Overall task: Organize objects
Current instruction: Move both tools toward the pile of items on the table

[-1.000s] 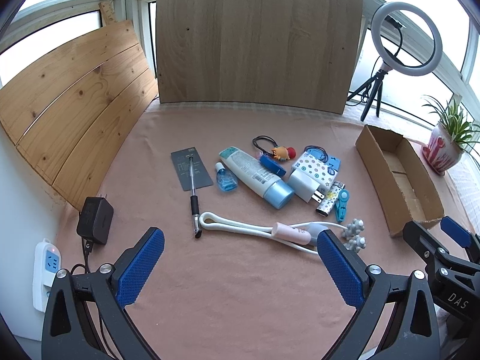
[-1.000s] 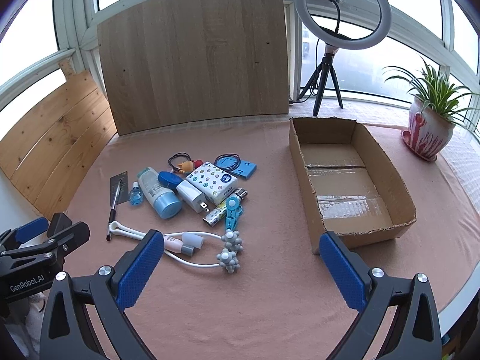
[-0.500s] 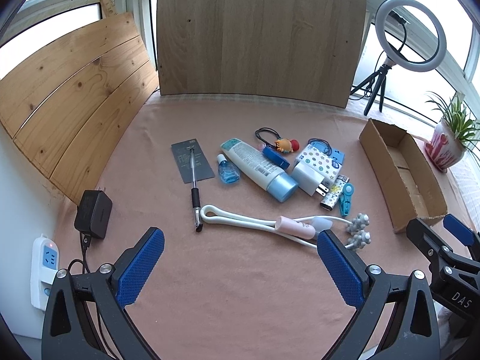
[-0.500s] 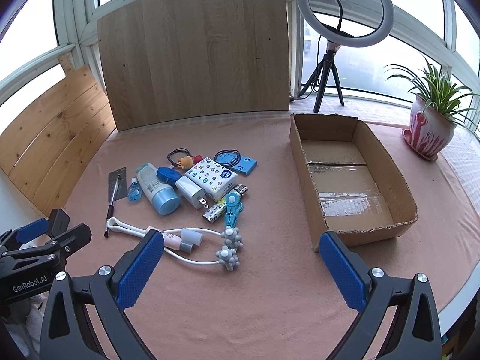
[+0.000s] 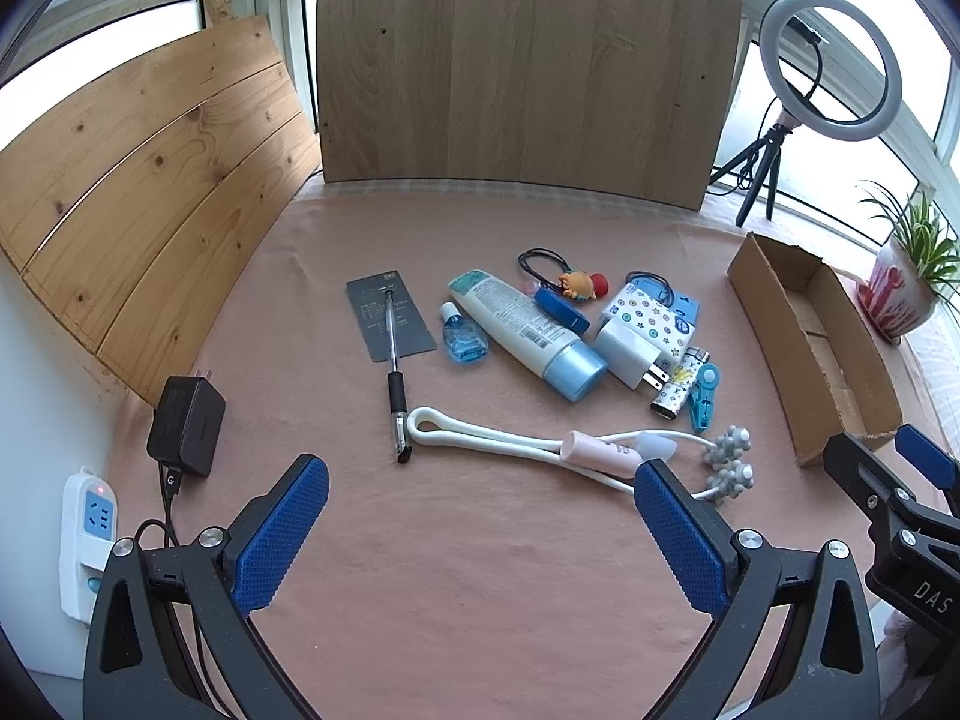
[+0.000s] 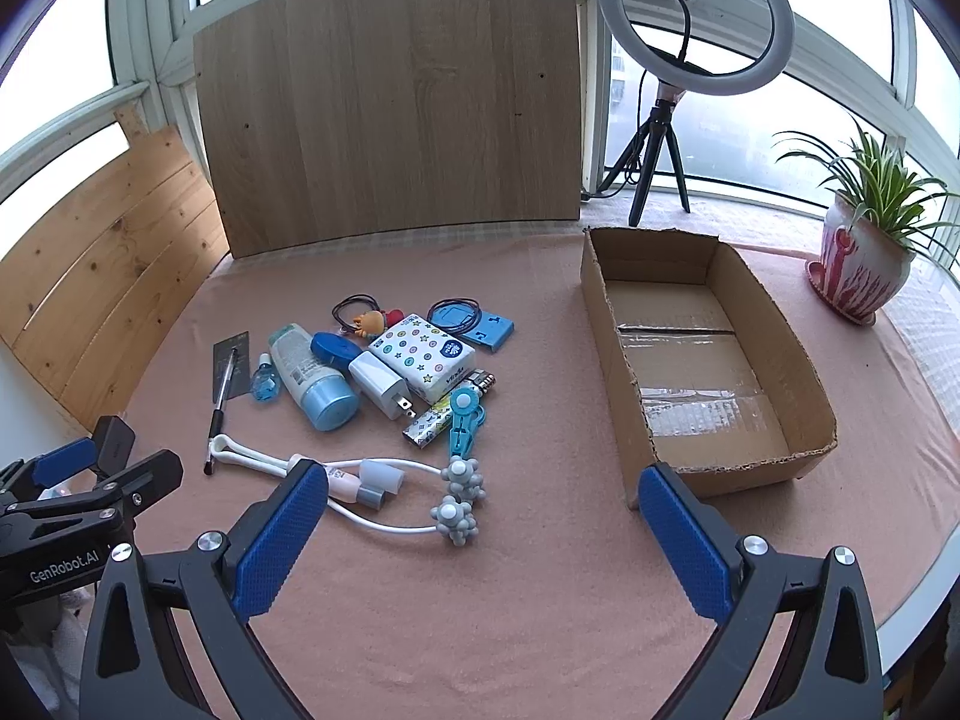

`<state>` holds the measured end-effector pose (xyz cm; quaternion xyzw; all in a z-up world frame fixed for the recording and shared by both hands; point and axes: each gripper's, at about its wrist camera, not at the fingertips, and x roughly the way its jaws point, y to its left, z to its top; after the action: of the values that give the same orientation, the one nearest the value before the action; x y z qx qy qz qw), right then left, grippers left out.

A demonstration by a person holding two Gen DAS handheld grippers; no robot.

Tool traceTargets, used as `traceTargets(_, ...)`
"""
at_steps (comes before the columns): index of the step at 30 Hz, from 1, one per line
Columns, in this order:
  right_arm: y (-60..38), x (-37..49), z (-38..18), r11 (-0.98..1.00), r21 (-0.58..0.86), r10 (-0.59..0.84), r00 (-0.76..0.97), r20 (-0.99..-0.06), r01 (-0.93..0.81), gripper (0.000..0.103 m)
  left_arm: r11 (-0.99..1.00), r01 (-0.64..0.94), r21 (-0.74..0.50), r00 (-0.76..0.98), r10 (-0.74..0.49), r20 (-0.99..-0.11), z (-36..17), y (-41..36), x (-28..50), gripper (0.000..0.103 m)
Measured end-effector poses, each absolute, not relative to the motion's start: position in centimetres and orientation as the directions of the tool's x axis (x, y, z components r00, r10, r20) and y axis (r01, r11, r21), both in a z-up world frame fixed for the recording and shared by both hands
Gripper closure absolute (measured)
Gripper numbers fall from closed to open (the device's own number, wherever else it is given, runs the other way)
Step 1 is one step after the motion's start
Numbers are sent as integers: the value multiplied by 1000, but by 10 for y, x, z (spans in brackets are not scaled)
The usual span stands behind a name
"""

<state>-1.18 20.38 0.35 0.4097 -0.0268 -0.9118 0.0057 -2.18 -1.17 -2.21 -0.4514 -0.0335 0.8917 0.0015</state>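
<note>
**Both tools wide open above a small heap of clutter**

Here, your left gripper (image 5: 480,504) hung with its blue pads spread wide and nothing between them, and your right gripper (image 6: 483,507) was just as wide and just as empty. Both hovered over the near part of the pink table cloth (image 6: 480,630).

The clutter lay in a loose heap near the cloth's middle, left of the cardboard box (image 6: 606,354). The box was an open brown tray with ragged cut edges and clear tape across its floor; its long axis ran away from you.

The white massager (image 5: 498,438) was the nearest piece: a looped white handle at its left end, two grey knobbly balls at its right, its length running across your view. A pink tube (image 5: 600,450) lay on it, along the same line.

The pen (image 5: 393,372) pointed toward you, its upper half resting on a dark grey card (image 5: 390,324). The white tube with a pale blue cap (image 5: 528,336) lay on the diagonal, cap toward you and to the right. Touching its cap side were a white charger plug (image 5: 627,351), prongs toward you, and a patterned tissue pack (image 5: 654,321). A lighter (image 5: 678,390) and a blue clip (image 5: 702,396) lay side by side, just right of the plug.
</note>
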Motion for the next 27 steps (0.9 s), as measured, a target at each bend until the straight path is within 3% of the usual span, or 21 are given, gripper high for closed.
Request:
traceTargets(22,205,-17,-3,-997,80,-63,-646,-760,4,1,-996,55,-73,-562,29,-827,-38,-23,-21,0)
traceTargets(27,204,-17,-6,-996,89,-78,-633,-770,15,7,-995,58,-80,-558,34,-829,-41,-25,-20,0)
